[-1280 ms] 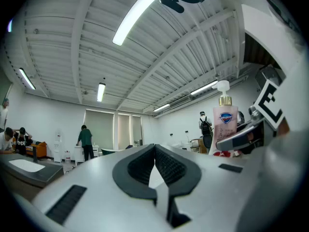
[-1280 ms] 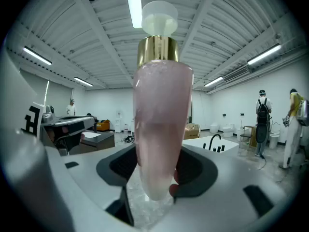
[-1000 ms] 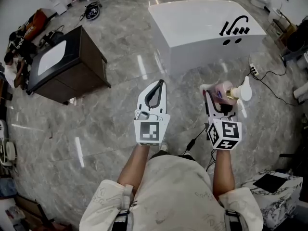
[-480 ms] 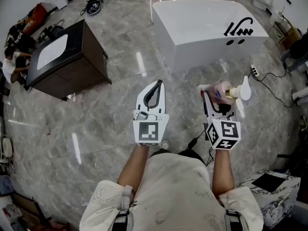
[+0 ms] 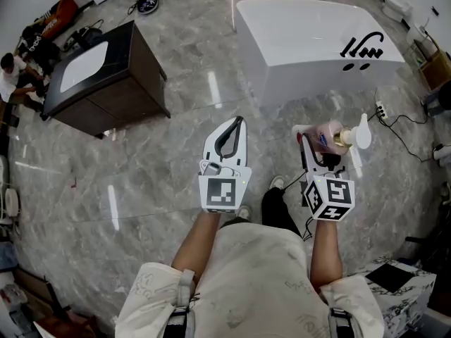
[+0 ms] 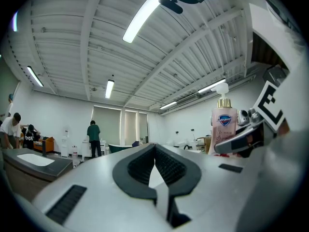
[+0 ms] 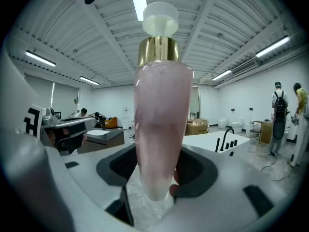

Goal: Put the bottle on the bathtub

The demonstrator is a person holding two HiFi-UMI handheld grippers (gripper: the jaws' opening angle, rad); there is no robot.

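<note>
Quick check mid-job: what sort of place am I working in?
Likely a bathroom-fixture showroom or workshop: a white bathtub with black taps and a dark vanity cabinet stand loose on a polished stone-look floor.

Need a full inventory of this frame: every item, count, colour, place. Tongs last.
pink plastic pump bottle: one, pink with gold collar and white pump, clamped in right tongs
rectangular bathtub: one, white with black taps, on floor ahead-right
vanity cabinet: one, dark brown with white basin top, on floor ahead-left
power strip: one, white with black cable, on floor right of bathtub
marble-patterned box: one, white-grey, lower right
polished floor: grey marble
bystanders: two, far right in right gripper view
left tongs: white, shut, empty
right tongs: white, gripping bottle
</note>
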